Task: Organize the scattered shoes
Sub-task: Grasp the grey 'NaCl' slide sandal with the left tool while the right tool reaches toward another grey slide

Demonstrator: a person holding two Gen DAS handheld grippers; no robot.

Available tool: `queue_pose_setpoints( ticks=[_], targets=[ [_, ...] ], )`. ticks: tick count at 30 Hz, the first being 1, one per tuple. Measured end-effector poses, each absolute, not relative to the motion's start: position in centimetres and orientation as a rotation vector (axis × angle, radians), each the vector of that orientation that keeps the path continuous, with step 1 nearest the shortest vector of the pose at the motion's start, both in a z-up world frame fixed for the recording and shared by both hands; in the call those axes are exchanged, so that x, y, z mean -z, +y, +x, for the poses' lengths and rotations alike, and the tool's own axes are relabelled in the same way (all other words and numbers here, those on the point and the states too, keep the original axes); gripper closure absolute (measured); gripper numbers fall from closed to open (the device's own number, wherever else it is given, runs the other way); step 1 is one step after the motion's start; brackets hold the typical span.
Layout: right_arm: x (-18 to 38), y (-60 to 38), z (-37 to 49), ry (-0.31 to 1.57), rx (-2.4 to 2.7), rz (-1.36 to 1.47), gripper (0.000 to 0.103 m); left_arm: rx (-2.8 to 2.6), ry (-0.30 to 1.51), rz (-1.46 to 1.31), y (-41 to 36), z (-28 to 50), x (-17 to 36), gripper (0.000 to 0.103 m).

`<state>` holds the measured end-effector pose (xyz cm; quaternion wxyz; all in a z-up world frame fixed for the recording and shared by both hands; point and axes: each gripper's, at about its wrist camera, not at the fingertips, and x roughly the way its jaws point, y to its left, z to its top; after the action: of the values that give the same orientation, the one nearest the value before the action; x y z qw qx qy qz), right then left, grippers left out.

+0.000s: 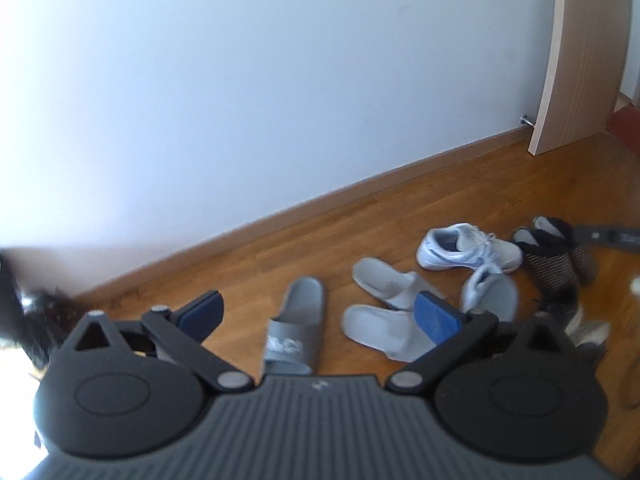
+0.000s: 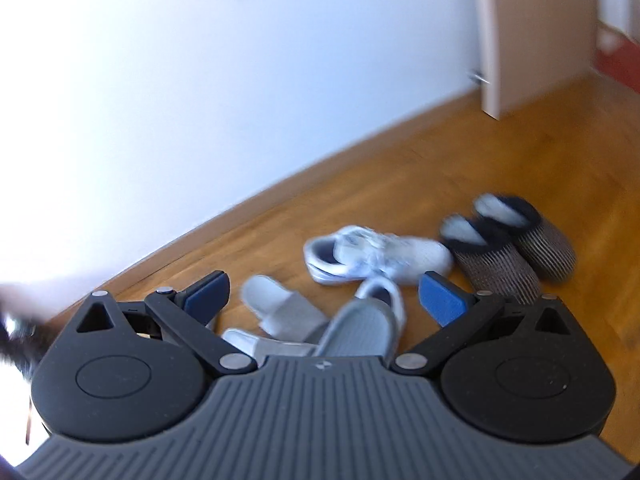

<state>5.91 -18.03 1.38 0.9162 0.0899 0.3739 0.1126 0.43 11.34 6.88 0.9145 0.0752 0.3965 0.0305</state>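
Note:
Shoes lie scattered on the wooden floor near the wall. In the left wrist view my left gripper is open and empty above a dark grey slide sandal and two light grey slippers. A white sneaker, an upturned grey sandal and a pair of dark knit slippers lie further right. In the right wrist view my right gripper is open and empty above the light grey slippers and the upturned sandal. The white sneaker and knit slippers lie beyond.
A white wall with a wooden baseboard runs behind the shoes. A pale open door with a metal doorstop stands at the far right. A dark furry object sits at the left edge. More footwear lies at the right.

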Motion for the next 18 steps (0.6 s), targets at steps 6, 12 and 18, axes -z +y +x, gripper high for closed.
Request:
queue_pose_setpoints(
  ticks=[6,12,18],
  targets=[
    [5.4,-8.5,5.6,0.826,-0.524,-0.185,0.001,-0.008,0.777,0.181,17.4,-0.1,0.7,0.000],
    [13.2,-4.8,2.1,0.965,-0.564,-0.451,0.001,0.163,0.891,0.046,19.0,2.8,6.6,0.000],
    [15.7,-6.7,-1.1,1.008,-0.462,-0.647,0.001,0.462,0.879,0.291,12.0,3.7,10.7,0.000]
  ],
)
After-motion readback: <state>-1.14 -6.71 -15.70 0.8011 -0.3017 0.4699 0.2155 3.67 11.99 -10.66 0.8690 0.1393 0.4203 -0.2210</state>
